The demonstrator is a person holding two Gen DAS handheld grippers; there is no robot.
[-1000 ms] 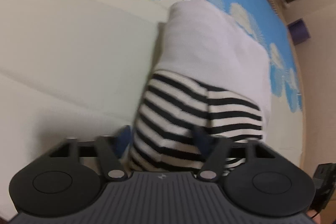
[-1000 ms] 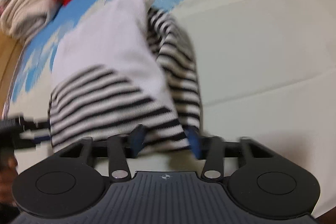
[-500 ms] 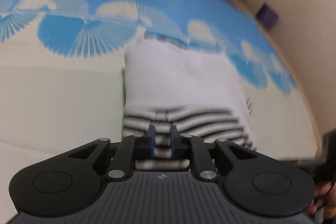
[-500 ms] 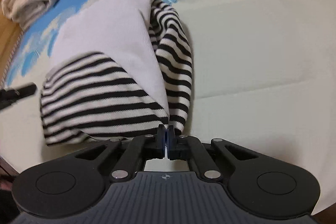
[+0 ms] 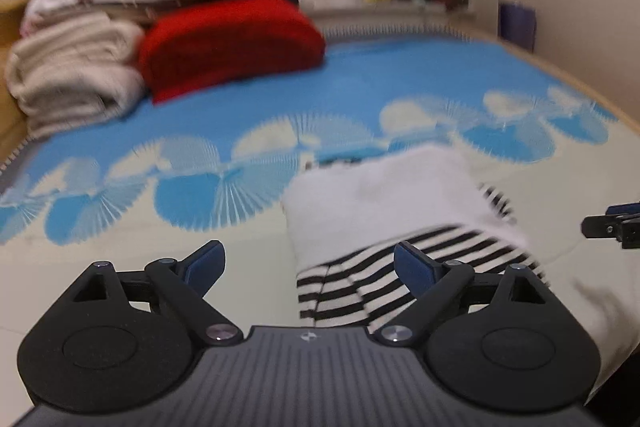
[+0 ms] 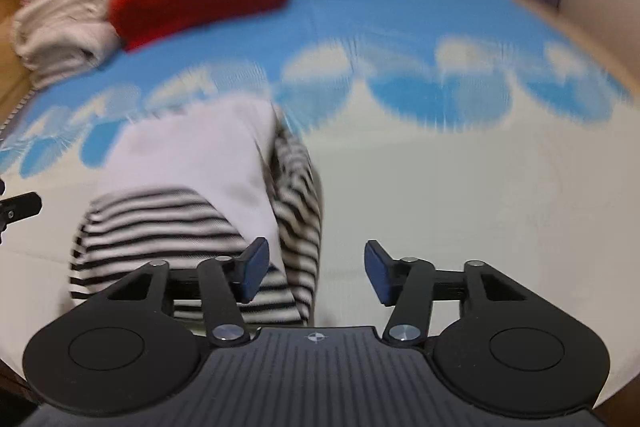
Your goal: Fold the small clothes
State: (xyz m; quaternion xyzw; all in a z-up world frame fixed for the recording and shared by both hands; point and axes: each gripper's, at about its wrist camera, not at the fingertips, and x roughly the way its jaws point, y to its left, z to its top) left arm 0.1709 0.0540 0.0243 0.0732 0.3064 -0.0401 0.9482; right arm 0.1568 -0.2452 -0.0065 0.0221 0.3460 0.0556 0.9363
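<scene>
White, black-striped garment (image 5: 400, 203); blue-and-cream fan-print cover (image 5: 224, 131); red bundle (image 5: 228, 43)

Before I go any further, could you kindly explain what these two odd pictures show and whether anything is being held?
A person holds a pair of handheld tongs in each hand, each with a wide-angle camera looking along its fingers. One picture comes from the left tongs, the other from the right tongs. Both stand open and hold nothing. On the blue-and-cream bedspread lies a folded white and black-striped garment. Farther back sit a red folded item and a blurry pile of pale laundry.
</scene>
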